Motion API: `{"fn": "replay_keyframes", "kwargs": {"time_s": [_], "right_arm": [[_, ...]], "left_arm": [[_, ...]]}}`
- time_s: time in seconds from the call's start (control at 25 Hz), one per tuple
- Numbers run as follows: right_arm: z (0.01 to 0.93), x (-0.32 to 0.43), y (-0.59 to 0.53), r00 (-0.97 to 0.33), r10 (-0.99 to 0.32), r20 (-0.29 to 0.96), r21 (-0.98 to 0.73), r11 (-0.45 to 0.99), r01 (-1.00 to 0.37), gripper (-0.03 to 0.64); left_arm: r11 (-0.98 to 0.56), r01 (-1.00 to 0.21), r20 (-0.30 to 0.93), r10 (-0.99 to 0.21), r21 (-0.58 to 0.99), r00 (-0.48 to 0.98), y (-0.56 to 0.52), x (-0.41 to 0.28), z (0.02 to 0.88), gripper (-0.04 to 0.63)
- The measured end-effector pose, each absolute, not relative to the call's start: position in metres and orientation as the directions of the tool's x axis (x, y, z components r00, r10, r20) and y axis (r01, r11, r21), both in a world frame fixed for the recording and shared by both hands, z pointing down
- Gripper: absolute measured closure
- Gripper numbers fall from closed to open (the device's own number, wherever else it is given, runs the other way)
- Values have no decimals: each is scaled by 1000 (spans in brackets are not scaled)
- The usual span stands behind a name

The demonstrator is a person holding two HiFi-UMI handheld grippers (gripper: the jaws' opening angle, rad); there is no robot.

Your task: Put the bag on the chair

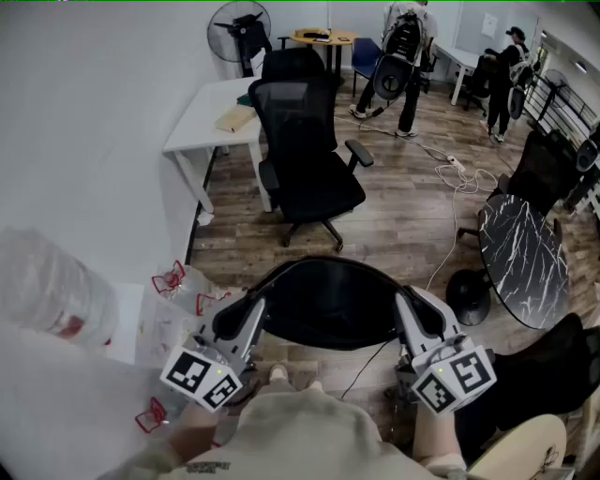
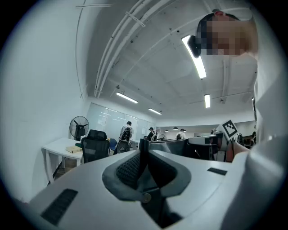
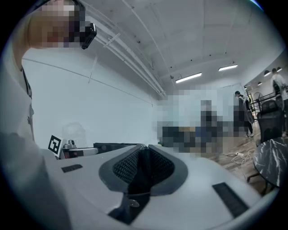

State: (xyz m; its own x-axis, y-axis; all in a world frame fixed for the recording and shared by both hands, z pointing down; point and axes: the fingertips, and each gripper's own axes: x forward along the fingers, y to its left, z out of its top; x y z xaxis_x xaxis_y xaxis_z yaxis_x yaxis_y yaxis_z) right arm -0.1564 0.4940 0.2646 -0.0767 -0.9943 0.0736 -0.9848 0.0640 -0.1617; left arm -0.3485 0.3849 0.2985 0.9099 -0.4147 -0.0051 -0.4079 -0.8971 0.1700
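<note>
In the head view a black bag (image 1: 328, 305) hangs stretched between my two grippers, close to my body. My left gripper (image 1: 255, 305) pinches its left edge and my right gripper (image 1: 405, 302) its right edge. A black office chair (image 1: 309, 159) stands on the wood floor ahead, its seat bare and facing me. The left gripper view shows my left gripper (image 2: 144, 148) shut on a thin black fold of the bag (image 2: 189, 146). The right gripper view shows my right gripper (image 3: 143, 150) shut on black bag material (image 3: 112, 146).
A white desk (image 1: 211, 112) with a tan box (image 1: 234, 119) stands left of the chair, a fan (image 1: 239, 28) behind it. A round dark marble table (image 1: 525, 253) is at right. Clear plastic bags (image 1: 178, 291) lie at left. A cable (image 1: 459, 173) crosses the floor. People (image 1: 405, 56) stand far back.
</note>
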Motion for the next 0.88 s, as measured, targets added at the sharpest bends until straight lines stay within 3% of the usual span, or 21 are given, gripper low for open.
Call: {"fn": "replay_keyframes", "kwargs": {"time_s": [0.88], "right_arm": [[269, -135, 499, -39, -997, 68, -204, 24, -979, 548]], "left_arm": [[-911, -384, 9, -387, 148, 922, 388, -327, 296, 535]]}}
